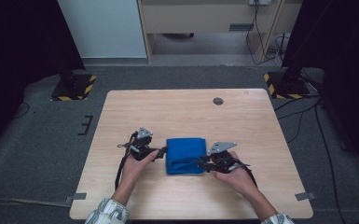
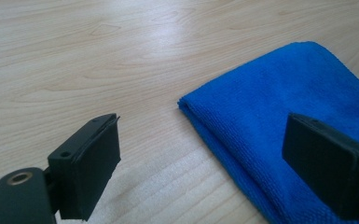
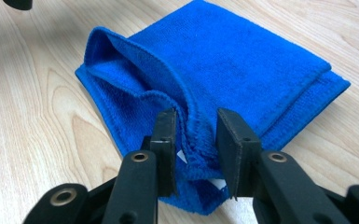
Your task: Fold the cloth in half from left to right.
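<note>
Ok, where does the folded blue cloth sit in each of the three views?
High view: blue cloth at table centre, between the left gripper and right gripper.
Left gripper view: right half, cloth partly behind the right-hand jaw.
Right gripper view: centre, cloth with a lifted top layer between the jaws of the right gripper.
Shared landmark: light wood table.

high view looked forward and down from above the person's side, far off, taking in the whole counter [image 1: 186, 107], each tool's camera sat low and close along its jaws, all three sharing the blue cloth [image 1: 185, 155]
</note>
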The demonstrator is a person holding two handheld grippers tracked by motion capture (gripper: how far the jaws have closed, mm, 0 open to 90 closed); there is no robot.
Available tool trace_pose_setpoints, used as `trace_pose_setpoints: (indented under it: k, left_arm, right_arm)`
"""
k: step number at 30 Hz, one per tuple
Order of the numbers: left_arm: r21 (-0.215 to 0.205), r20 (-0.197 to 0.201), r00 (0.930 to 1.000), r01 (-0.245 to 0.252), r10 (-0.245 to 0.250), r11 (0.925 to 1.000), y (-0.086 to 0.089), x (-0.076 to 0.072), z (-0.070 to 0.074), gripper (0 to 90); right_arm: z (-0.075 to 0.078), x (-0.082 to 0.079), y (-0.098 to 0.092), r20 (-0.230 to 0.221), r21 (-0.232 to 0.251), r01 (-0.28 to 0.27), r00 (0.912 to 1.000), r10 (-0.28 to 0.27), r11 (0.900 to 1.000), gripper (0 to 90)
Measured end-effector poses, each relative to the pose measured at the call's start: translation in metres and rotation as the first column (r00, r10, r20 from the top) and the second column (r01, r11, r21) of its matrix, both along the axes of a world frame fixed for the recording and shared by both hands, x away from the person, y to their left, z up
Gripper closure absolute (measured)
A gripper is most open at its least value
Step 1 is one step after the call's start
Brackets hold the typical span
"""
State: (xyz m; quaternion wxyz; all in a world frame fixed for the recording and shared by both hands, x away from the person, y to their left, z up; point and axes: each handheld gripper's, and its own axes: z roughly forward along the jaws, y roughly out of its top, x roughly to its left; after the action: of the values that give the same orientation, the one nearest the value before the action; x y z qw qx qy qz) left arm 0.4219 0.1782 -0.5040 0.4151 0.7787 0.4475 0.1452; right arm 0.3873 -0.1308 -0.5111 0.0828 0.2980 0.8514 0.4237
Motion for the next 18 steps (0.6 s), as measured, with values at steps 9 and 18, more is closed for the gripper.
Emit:
trace_pose_setpoints:
  k: [9,18]
  left_arm:
    - [0.009,0.002,0.9999,0.010,-0.010,0.9999,-0.0041,-0.0060,-0.0029,10.1]
    - [0.016,0.000,0.9997,0.023,-0.023,0.9996,-0.0086,-0.0077,-0.0053,9.7]
  right_arm:
    - [-0.0040,-0.0047,-0.0029,-0.015,-0.005,-0.004,0.9999,0.004,1.000,61.8]
    - [-0.0089,-0.0091,-0.0008,-0.034,-0.011,-0.005,0.9994,0.004,1.000,53.2]
